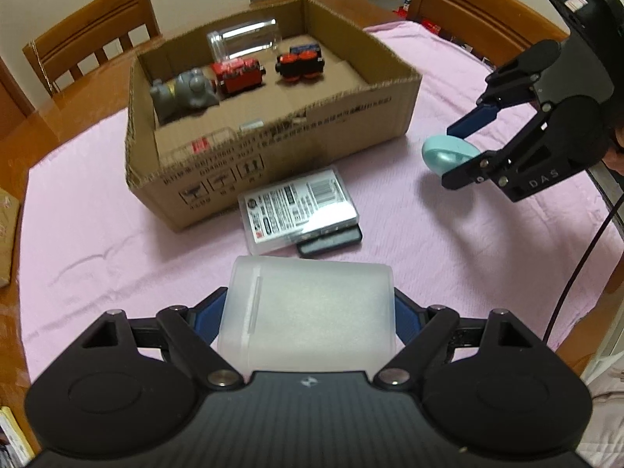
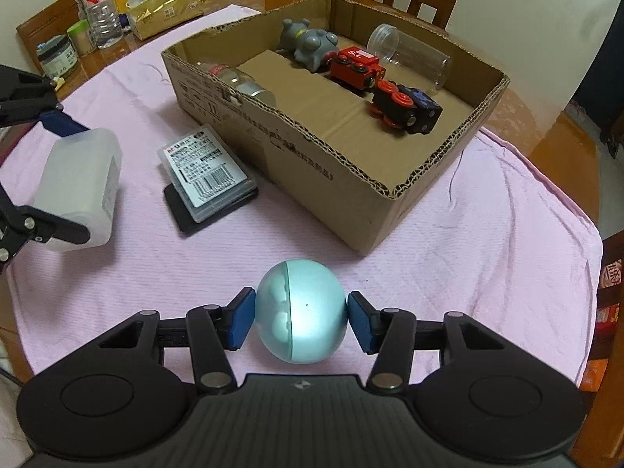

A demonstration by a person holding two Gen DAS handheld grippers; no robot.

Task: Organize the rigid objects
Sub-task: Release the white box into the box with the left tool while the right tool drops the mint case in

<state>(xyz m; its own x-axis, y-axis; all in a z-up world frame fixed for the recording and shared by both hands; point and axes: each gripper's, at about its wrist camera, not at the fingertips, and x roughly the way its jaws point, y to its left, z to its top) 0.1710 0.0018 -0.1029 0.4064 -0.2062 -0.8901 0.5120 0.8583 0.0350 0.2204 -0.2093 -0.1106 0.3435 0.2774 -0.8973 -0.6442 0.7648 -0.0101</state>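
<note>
A: Cardboard box (image 2: pixel 312 163) is your landmark. Your left tool (image 1: pixel 308 312) pinches the frosted case (image 1: pixel 308 312) nearer you than the box; clear its rim before lowering.

B: And the right tool (image 2: pixel 300 319)?

A: Clamped on the teal egg (image 2: pixel 300 312), also short of the box. "DAS" reads on that tool; "Wahaha", I think, on the bottle (image 2: pixel 97 7) beyond.

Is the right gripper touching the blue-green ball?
Touching. The right wrist view shows both blue pads pressed against the sides of the ball, held in the right gripper.
</note>
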